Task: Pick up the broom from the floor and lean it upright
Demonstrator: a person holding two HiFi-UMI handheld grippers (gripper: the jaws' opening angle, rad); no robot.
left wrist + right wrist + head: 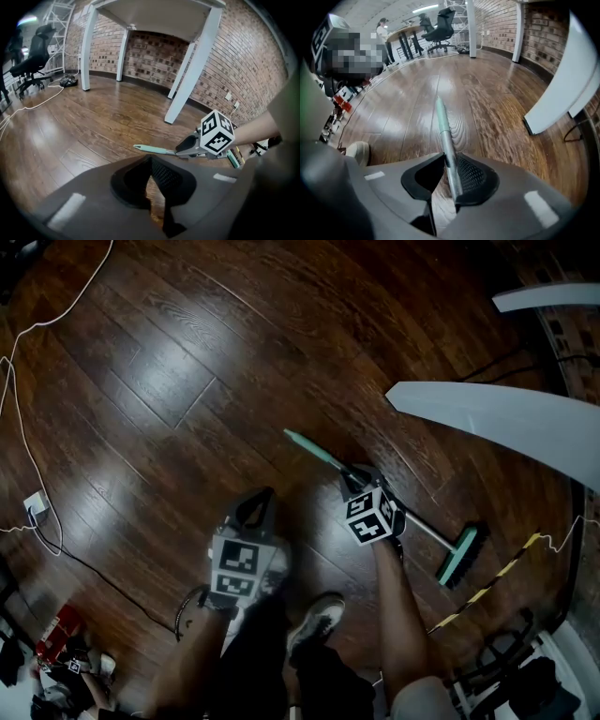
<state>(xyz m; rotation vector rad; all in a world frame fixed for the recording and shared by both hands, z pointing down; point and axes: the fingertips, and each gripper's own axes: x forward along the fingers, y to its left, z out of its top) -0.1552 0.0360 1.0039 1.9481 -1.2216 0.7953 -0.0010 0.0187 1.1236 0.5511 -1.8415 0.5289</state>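
- Broom (424, 528): lies flat on the dark plank floor (169, 381), running diagonally from the person's feet toward a white desk (506, 423).
- Look of it: pale teal grip at the handle end, thin silver metal shaft, and a teal head with dark bristles at the far end. The head lies close to a yellow-and-black striped cable (487, 592).
- Right gripper (359, 476): low over the shaft, just past the teal grip. In its own view the jaws stand apart and straddle the shaft. The shaft lies against the meshed pad, and a strip of floor shows on the other side. Not clamped.
- Left gripper (255, 507): beside the right one and clear of the broom, pointing down at the planks. Jaws released, only floor between them.
- Left gripper view: the broom's teal tip sticks out past the right gripper. White desk legs and a brick wall (154, 56) stand behind.
- Also on the floor: a pale shoe (314, 620) between the two arms, and a white cable (19, 427) looping along the left side.
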